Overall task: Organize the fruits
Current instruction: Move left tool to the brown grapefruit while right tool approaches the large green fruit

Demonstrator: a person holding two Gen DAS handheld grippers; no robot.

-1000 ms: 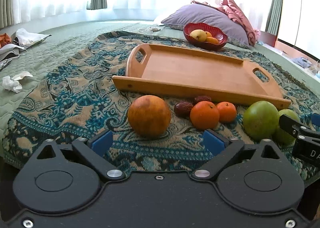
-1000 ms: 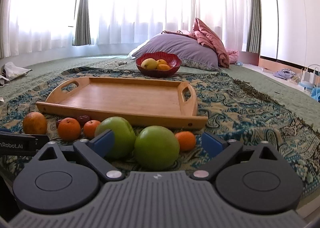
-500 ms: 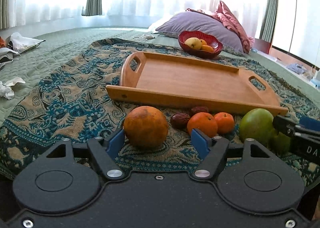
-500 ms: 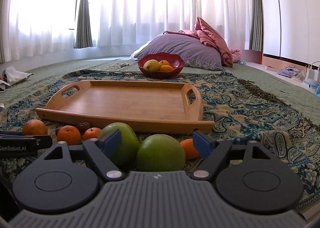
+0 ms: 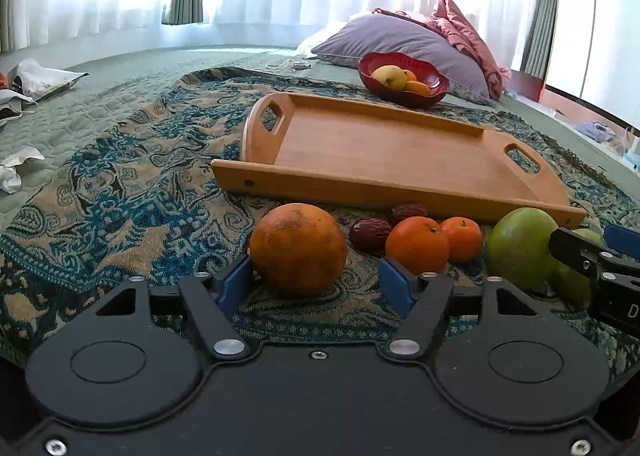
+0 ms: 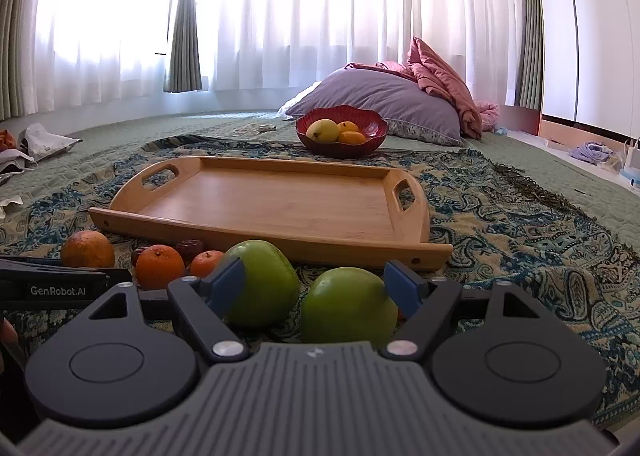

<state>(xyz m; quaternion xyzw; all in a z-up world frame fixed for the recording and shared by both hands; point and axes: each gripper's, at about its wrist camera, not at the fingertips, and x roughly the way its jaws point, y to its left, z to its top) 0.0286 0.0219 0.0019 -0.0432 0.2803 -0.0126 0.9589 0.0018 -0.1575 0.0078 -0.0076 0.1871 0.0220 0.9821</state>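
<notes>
A row of fruit lies on the patterned cloth in front of an empty wooden tray (image 5: 384,152) (image 6: 280,200). My left gripper (image 5: 316,284) is open around a large orange (image 5: 298,248), its blue pads beside it, the right pad apart from it. Two small oranges (image 5: 418,244) and two dates (image 5: 370,234) lie to its right. My right gripper (image 6: 316,288) is open around a green apple (image 6: 348,310); a second green apple (image 6: 264,288) sits partly behind its left pad.
A red bowl (image 6: 342,132) with yellow and orange fruit stands behind the tray, before a purple pillow (image 6: 384,104). Crumpled paper and bags (image 5: 24,88) lie at the far left. The right gripper's fingers show at the right edge of the left wrist view (image 5: 592,260).
Both grippers have moved forward and lower, and their jaws have narrowed. The large orange and the near green apple now sit between the pads.
</notes>
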